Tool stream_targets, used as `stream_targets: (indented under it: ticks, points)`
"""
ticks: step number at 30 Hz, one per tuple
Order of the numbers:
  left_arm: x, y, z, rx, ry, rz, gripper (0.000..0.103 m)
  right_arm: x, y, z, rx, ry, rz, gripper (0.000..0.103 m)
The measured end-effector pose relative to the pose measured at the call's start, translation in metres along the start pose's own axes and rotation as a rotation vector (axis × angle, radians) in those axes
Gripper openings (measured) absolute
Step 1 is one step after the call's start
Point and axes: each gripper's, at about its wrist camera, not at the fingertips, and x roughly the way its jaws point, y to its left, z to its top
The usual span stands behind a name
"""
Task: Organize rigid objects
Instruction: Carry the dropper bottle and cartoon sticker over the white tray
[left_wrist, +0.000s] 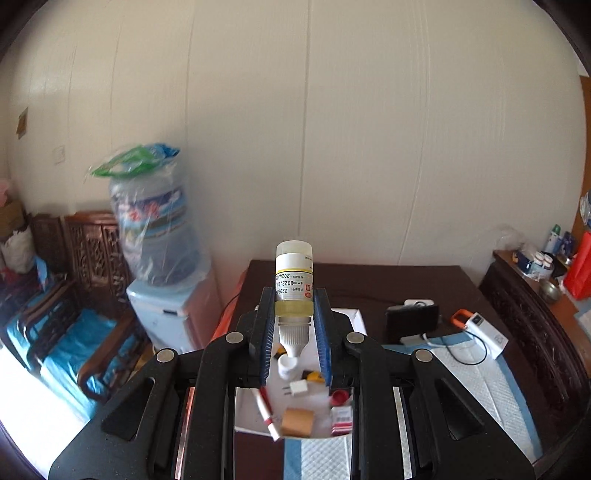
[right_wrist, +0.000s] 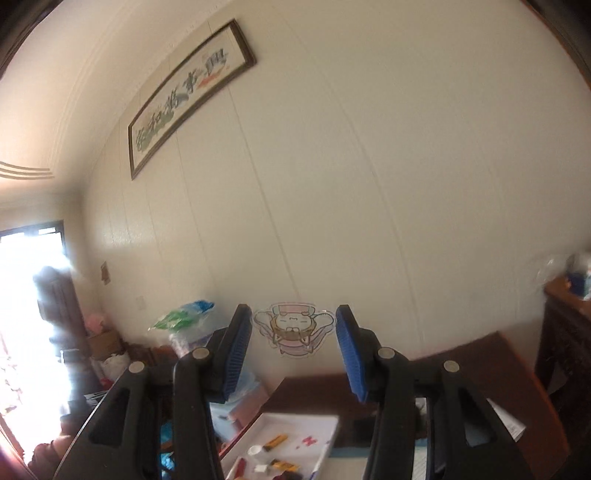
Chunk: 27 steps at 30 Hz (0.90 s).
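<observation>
My left gripper (left_wrist: 294, 317) is shut on a small bottle of yellowish liquid (left_wrist: 294, 284), held upside down with its white ribbed cap (left_wrist: 293, 339) pointing at me, above a white tray (left_wrist: 354, 317). The tray holds a white cap (left_wrist: 287, 365), a white plug (left_wrist: 297, 388), a brown block (left_wrist: 297, 421), a red-and-white tube (left_wrist: 268, 413) and a red-capped box (left_wrist: 340, 413). My right gripper (right_wrist: 293, 332) is open and empty, raised above the same tray (right_wrist: 332, 421), facing the wall.
The dark wooden table (left_wrist: 369, 277) carries a black wallet (left_wrist: 412, 317), a white power bank with an orange strap (left_wrist: 484, 332) and a blue-white pad (left_wrist: 480, 376). A water dispenser (left_wrist: 159, 258) stands left. A sideboard (left_wrist: 535, 295) stands right.
</observation>
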Motion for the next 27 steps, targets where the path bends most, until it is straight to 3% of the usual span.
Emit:
stream_targets:
  ticks: [5, 12, 27]
  points:
    - [0.006, 0.020, -0.011, -0.025, 0.011, 0.004, 0.020, 0.030, 0.011, -0.013, 0.035, 0.080, 0.017, 0.047]
    - [0.007, 0.030, -0.010, -0.037, 0.001, -0.021, 0.020, 0.032, 0.033, -0.014, -0.007, 0.092, 0.023, 0.047]
    - [0.026, 0.037, -0.010, -0.049, 0.017, -0.064, 0.020, 0.039, 0.032, -0.030, -0.022, 0.150, 0.030, 0.047]
